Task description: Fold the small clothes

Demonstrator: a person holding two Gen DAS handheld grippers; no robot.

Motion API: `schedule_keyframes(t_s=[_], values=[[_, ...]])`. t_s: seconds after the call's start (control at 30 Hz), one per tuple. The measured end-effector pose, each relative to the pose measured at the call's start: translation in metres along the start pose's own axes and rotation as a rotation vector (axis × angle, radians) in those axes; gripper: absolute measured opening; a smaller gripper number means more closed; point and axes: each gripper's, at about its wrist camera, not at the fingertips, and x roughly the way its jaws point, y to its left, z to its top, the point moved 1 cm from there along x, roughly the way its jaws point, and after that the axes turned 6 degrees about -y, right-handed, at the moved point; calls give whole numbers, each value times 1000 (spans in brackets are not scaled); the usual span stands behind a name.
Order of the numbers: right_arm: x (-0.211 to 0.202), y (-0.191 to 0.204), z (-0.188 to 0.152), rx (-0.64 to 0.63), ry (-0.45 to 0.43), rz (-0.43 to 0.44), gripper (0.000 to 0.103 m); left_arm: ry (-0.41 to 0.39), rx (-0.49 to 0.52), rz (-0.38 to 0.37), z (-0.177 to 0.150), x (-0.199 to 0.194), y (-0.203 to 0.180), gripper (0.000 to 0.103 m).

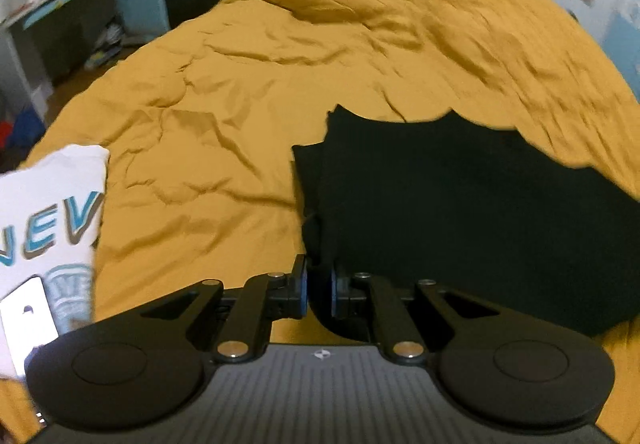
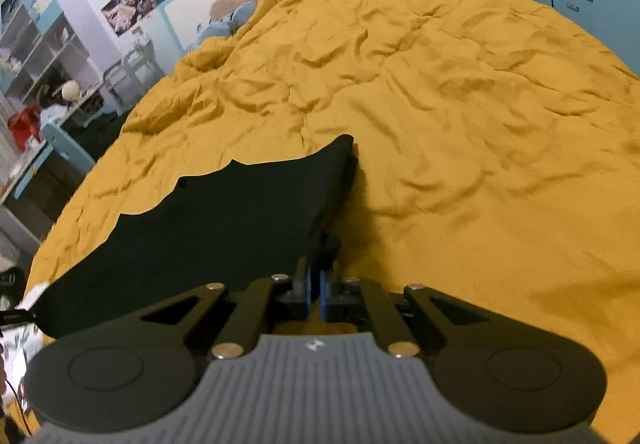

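A: Two grippers, one dark garment (image 1: 460, 212). Left wrist view first: the left gripper (image 1: 319, 294) is clenched on a fold of the black cloth, which bunches between the blue pads (image 1: 303, 294). The garment spreads away from the jaws over the yellow bedcover (image 1: 224, 116), on the bed's near side.

B: Anything else on the bed?

A: One white printed shirt (image 1: 52, 212) at the near left edge, well apart from the dark piece.

B: Right wrist view?

A: The right gripper (image 2: 316, 294) is pinched tight on the garment's other near corner; a knot of cloth sits just ahead of the pads. The fabric (image 2: 224, 212) fans leftward from it across the cover (image 2: 460, 124).

B: Handling?

A: Judged soft, light and limp: wavy far hem, sags between grips. Best held at the corners or hem, both sides evenly, or it will likely droop and crease.
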Motion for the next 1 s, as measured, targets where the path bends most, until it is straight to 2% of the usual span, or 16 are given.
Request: schedule_keyframes(t_s=[0.17,0.47,0.63,0.73,0.77,0.8,0.87,0.93,1.0], values=[[-27,-10,-35,-42,71,-36,0,71,120,-1,-35,-12,-15,10],[12,-34,-90,-51,199,-131,0,244,179,56,-78,32,-13,14],[15,-41,-102,-41,240,-152,0,267,234,106,-82,31,-18,30],[2,-46,-97,-67,230,-177,0,286,264,124,-82,19,-17,33],[-5,-46,-94,-75,215,-182,6,290,264,139,-82,14,-16,33],[-10,-46,-90,-86,198,-185,19,280,267,150,-81,9,-16,33],[-19,-45,-82,-98,163,-189,31,238,293,159,-78,-6,-21,33],[-25,-43,-73,-106,134,-178,31,189,285,152,-70,-21,-25,33],[-28,-38,-63,-109,101,-154,38,134,259,137,-59,-33,-28,33]])
